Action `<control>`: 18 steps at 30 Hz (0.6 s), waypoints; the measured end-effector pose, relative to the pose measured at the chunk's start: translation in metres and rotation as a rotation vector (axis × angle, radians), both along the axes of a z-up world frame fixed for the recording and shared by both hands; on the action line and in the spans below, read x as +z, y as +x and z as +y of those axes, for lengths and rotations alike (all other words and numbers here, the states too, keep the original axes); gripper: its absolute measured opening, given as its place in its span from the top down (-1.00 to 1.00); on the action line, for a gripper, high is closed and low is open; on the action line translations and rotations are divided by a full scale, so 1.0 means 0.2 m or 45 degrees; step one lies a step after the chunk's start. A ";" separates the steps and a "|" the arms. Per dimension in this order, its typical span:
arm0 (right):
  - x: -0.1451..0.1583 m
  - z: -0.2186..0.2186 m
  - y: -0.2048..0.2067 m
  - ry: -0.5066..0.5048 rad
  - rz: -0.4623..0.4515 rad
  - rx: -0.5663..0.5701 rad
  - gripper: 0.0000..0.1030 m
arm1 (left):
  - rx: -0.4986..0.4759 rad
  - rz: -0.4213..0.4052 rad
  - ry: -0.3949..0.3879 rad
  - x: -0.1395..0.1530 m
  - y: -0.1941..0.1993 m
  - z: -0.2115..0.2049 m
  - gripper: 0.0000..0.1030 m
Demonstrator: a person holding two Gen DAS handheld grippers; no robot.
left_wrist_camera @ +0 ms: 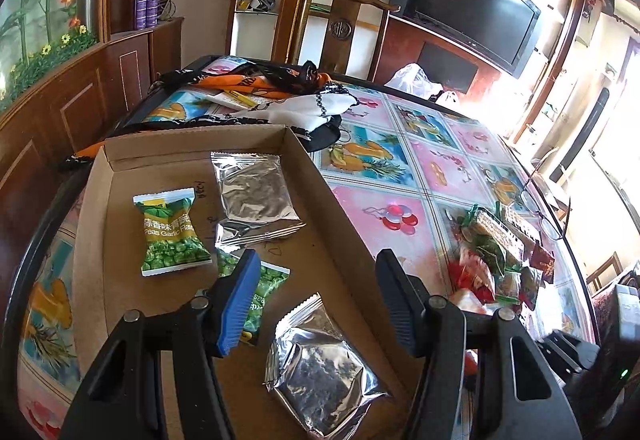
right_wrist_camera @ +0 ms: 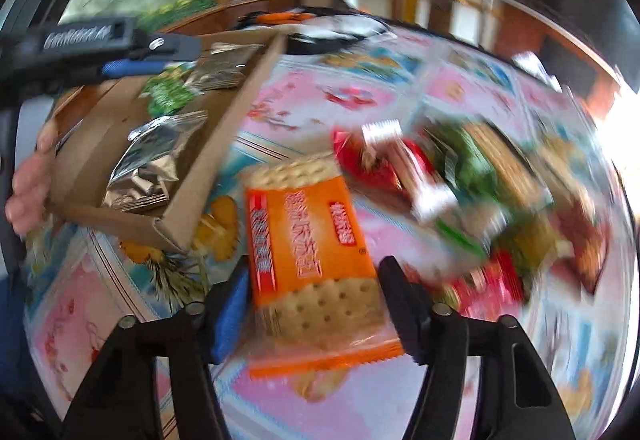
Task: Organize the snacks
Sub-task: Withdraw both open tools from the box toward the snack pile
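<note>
A shallow cardboard tray (left_wrist_camera: 120, 160) with raw brown walls sits at the left of a glossy table (left_wrist_camera: 420, 176) printed with fruit squares. Inside it lie two green pea packets, one (left_wrist_camera: 172, 232) flat with crimped white ends and its long axis running up the tray, the other (left_wrist_camera: 264, 292) partly under the left gripper (left_wrist_camera: 316, 300). Two crinkled silver foil pouches are there too: one (left_wrist_camera: 256, 196) near the far wall, one (left_wrist_camera: 320, 372) near the front, tilted on a diagonal. The left gripper hangs above the tray, jaws about half open, with nothing between them. To the right, just outside the tray's corner, the right gripper (right_wrist_camera: 312, 304) has its jaws partly open around an orange cracker pack (right_wrist_camera: 308, 240). The pack is a flat, clear-ended rectangle, its long axis pointing away between the fingers; whether the pads press it I cannot tell. Farther right a blurred heap of wrapped snacks (right_wrist_camera: 480, 192) lies on the table.
</note>
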State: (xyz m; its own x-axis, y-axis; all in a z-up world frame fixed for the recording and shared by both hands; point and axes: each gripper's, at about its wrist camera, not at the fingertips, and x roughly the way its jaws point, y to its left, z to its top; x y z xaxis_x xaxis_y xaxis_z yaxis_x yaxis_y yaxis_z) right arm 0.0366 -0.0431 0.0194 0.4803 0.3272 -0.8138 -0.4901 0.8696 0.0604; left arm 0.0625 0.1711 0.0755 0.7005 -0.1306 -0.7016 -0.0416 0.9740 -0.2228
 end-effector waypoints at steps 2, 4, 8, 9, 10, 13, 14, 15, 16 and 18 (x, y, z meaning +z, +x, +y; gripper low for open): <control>0.01 -0.07 -0.02 0.043 0.055 -0.103 -0.27 | -0.003 0.003 0.000 0.00 0.00 0.00 -0.15; 0.02 -0.09 -0.09 0.119 0.094 -0.103 -0.39 | -0.012 0.000 -0.006 0.00 0.00 -0.01 -0.15; 0.09 -0.18 -0.15 0.270 0.142 -0.103 -0.45 | -0.028 -0.011 -0.003 0.01 -0.01 -0.02 -0.15; 0.12 -0.21 -0.13 0.290 0.131 -0.124 -0.45 | -0.032 -0.012 -0.004 0.01 -0.02 -0.03 -0.15; 0.13 -0.25 -0.09 0.304 0.128 -0.162 -0.45 | -0.037 -0.014 -0.004 0.02 -0.02 -0.03 -0.15; 0.12 -0.33 0.05 0.389 0.156 -0.293 -0.42 | -0.046 -0.021 -0.005 0.02 -0.02 -0.04 -0.15; 0.10 -0.34 0.10 0.403 0.167 -0.315 -0.21 | -0.047 -0.021 -0.006 0.02 -0.03 -0.04 -0.15; 0.09 -0.34 0.13 0.400 0.160 -0.333 0.08 | -0.048 -0.023 -0.013 0.02 -0.03 -0.04 -0.15; 0.09 -0.33 0.15 0.375 0.135 -0.354 0.17 | -0.052 -0.023 -0.019 0.03 -0.03 -0.05 -0.15; 0.09 -0.33 0.18 0.361 0.129 -0.344 0.24 | -0.091 -0.026 -0.051 0.04 -0.05 -0.07 -0.15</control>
